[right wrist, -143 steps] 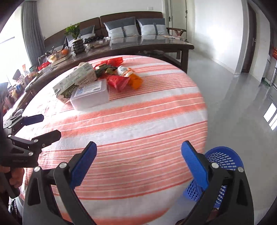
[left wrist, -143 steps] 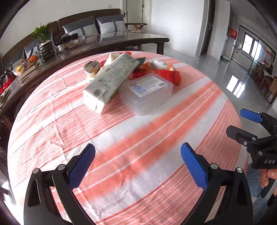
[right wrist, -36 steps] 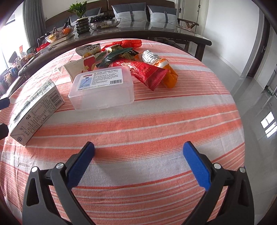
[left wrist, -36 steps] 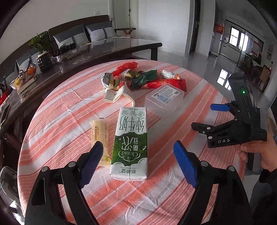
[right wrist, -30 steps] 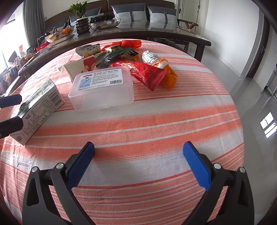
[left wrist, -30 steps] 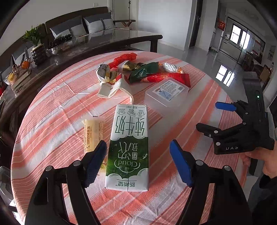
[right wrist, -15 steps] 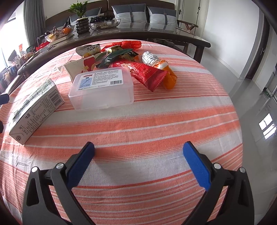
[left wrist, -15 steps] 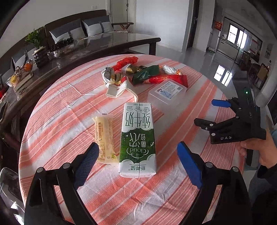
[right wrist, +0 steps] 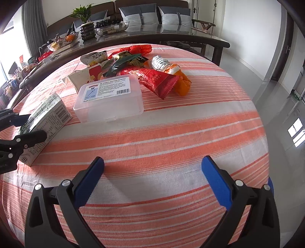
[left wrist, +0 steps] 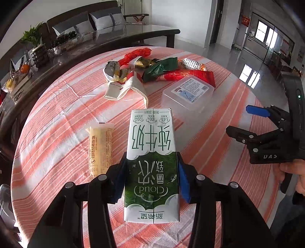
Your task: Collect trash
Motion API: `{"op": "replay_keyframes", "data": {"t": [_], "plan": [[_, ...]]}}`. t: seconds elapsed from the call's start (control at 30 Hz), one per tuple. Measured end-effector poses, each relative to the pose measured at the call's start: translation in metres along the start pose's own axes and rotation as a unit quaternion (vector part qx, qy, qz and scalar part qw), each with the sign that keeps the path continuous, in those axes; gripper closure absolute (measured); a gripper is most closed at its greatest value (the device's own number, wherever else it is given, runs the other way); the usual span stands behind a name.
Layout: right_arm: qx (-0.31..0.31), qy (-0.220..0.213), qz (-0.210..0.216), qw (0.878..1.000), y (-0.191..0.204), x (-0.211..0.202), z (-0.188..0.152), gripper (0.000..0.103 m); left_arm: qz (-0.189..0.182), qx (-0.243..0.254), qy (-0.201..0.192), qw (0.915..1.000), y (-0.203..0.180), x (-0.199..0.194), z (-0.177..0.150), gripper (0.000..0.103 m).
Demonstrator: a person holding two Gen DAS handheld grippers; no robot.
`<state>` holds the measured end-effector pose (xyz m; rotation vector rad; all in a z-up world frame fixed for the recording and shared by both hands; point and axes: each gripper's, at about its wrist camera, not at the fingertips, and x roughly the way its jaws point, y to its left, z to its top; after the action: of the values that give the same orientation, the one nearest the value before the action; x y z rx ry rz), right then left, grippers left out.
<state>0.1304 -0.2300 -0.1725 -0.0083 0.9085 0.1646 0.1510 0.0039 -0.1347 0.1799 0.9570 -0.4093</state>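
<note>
Round table (right wrist: 171, 133), covered with an orange-and-white striped cloth, stands in a living room with a dark dining table (right wrist: 171, 36) and a cushioned bench (right wrist: 152, 13) behind it; grey floor tiles lie to the right.

Left gripper (left wrist: 151, 179): the jaws are closing, and the green-and-white milk carton (left wrist: 152, 152) lies flat between them. Both blue pads sit against the carton's long sides near its lower half. The carton rests on the cloth.

Right gripper (right wrist: 152, 179): the jaws stand wide apart with nothing between them, hovering over bare cloth at the near edge of the table.

Surface contents:
- A yellow wrapped snack bar (left wrist: 100, 148) lies just beside the carton, on its left in the left wrist view.
- A clear plastic box (left wrist: 187, 93) with a printed label sits beyond the carton.
- Farther back lies a heap of wrappers: a red packet (right wrist: 158, 80), a green packet (left wrist: 160, 68), an orange packet (right wrist: 181, 80) and a torn white paper carton (left wrist: 122, 85).

View differences:
- Only the left wrist view shows the snack bar and a hand (left wrist: 293, 175) gripping the right gripper's handle.
- Only the right wrist view shows the carton's barcode end, the left gripper's fingers from the side, and a blue object (right wrist: 270, 186) at the table's lower right edge.
</note>
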Motion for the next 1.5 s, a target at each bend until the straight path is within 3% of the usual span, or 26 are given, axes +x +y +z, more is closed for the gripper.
{"op": "replay_keyframes", "data": {"t": [0.1, 0.23, 0.3, 0.43, 0.6, 0.67, 0.77, 0.87, 0.93, 1.0, 1.03, 1.07, 1.27, 1.5], "plan": [[0.016, -0.006, 0.043, 0.999, 0.016, 0.001, 0.020, 0.005, -0.017, -0.035, -0.040, 0.9984, 0.007, -0.018, -0.019, 0.057], [-0.034, -0.001, 0.029, 0.999, 0.060, 0.029, 0.049, 0.005, -0.012, -0.052, -0.046, 0.9975, 0.011, -0.014, -0.026, 0.057], [-0.053, -0.006, -0.003, 0.999, 0.071, 0.040, 0.052, 0.005, -0.012, -0.050, -0.048, 0.9976, 0.011, -0.013, -0.026, 0.056], [-0.024, -0.004, -0.015, 1.000, 0.044, 0.032, 0.039, 0.023, -0.011, -0.048, -0.050, 0.9976, 0.009, -0.015, -0.027, 0.056], [-0.014, 0.026, -0.074, 0.997, -0.001, 0.002, 0.017, 0.022, -0.006, -0.055, -0.045, 0.9975, 0.004, -0.013, -0.026, 0.055], [0.015, 0.012, -0.057, 0.998, -0.007, -0.010, 0.024, 0.010, -0.006, -0.059, -0.045, 0.9972, 0.002, -0.012, -0.024, 0.055], [0.079, 0.003, -0.012, 0.997, -0.005, -0.004, 0.051, 0.005, 0.010, -0.046, -0.049, 0.9977, -0.005, -0.009, -0.026, 0.055], [0.112, 0.044, 0.016, 0.993, 0.010, 0.033, 0.078, 0.005, 0.021, -0.040, -0.052, 0.9976, -0.008, -0.008, -0.028, 0.055], [0.110, 0.067, -0.006, 0.992, 0.018, 0.052, 0.085, 0.006, 0.022, -0.042, -0.056, 0.9973, -0.008, -0.009, -0.028, 0.055], [0.093, 0.063, -0.009, 0.994, 0.018, 0.049, 0.082, 0.015, 0.018, -0.046, -0.060, 0.9970, -0.006, -0.011, -0.030, 0.056], [0.086, 0.062, 0.006, 0.994, 0.016, 0.043, 0.078, 0.029, 0.011, -0.050, -0.062, 0.9968, -0.006, -0.012, -0.030, 0.056], [0.077, 0.064, 0.006, 0.995, 0.013, 0.034, 0.073, 0.032, 0.003, -0.055, -0.064, 0.9964, -0.006, -0.014, -0.030, 0.056], [0.053, 0.068, 0.057, 0.995, -0.036, -0.016, 0.031, 0.035, -0.053, -0.065, -0.075, 0.9936, -0.032, -0.024, -0.018, 0.056], [0.113, 0.043, 0.108, 0.987, -0.113, -0.055, 0.003, 0.037, -0.095, -0.035, -0.075, 0.9920, -0.105, -0.020, 0.013, 0.056]]}}
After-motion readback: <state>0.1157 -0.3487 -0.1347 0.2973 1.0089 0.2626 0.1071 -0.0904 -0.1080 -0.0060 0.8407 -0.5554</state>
